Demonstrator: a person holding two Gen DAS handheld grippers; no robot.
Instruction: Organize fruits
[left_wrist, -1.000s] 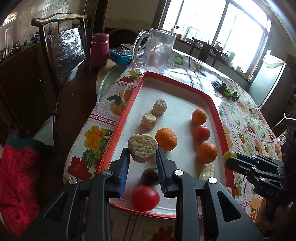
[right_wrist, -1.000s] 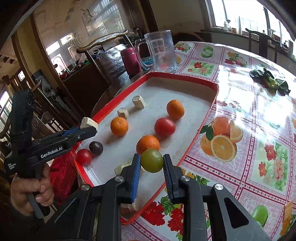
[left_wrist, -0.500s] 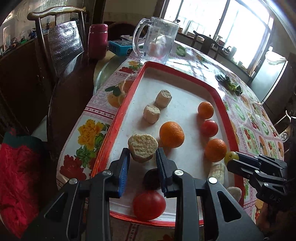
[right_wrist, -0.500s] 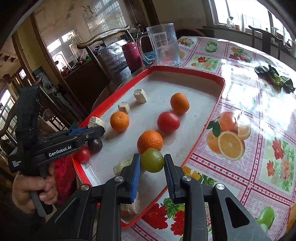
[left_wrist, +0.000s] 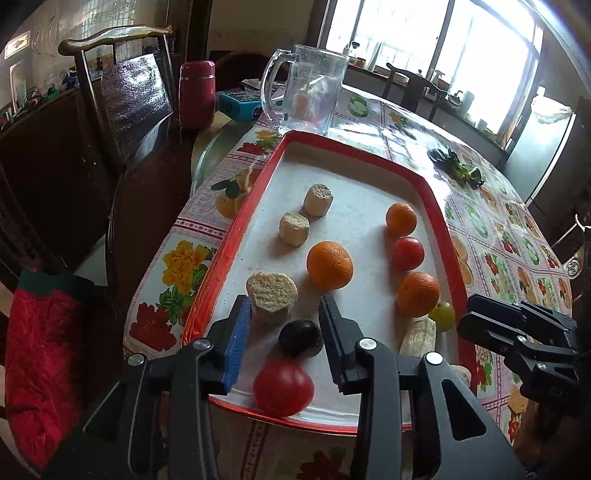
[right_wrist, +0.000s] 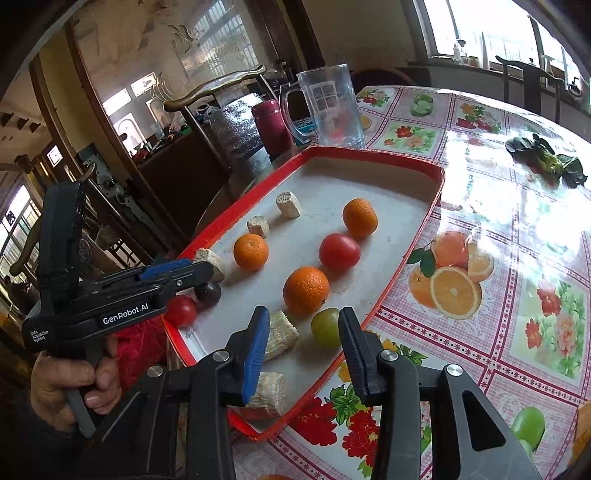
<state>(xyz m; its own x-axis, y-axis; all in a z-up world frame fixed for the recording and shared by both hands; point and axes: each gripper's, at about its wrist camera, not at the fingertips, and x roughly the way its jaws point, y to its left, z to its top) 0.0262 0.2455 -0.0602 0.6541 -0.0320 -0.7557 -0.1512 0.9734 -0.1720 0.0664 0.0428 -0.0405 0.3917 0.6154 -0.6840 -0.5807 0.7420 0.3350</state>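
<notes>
A red-rimmed tray (left_wrist: 236, 229) (right_wrist: 413, 254) holds three oranges, tomatoes, a dark plum and beige bread chunks. My left gripper (left_wrist: 286, 321) is open; the bread chunk (left_wrist: 271, 295) lies by its left finger and the dark plum (left_wrist: 300, 338) sits between the fingers. A red tomato (left_wrist: 283, 387) lies below. My right gripper (right_wrist: 303, 332) is open; the green fruit (right_wrist: 325, 326) rests on the tray between its fingers, untouched, beside an orange (right_wrist: 306, 290). The green fruit also shows in the left wrist view (left_wrist: 442, 315).
A glass mug (left_wrist: 306, 96) stands beyond the tray's far end, with a maroon flask (left_wrist: 196, 94) and a blue box (left_wrist: 238, 105). Green leaves (right_wrist: 546, 158) lie on the floral tablecloth. A wooden chair (left_wrist: 125, 107) stands at the left. Bread pieces (right_wrist: 280, 334) lie near the right gripper.
Both grippers opened. The left let go of the bread chunk and the right let go of the green fruit, which now sits on the tray.
</notes>
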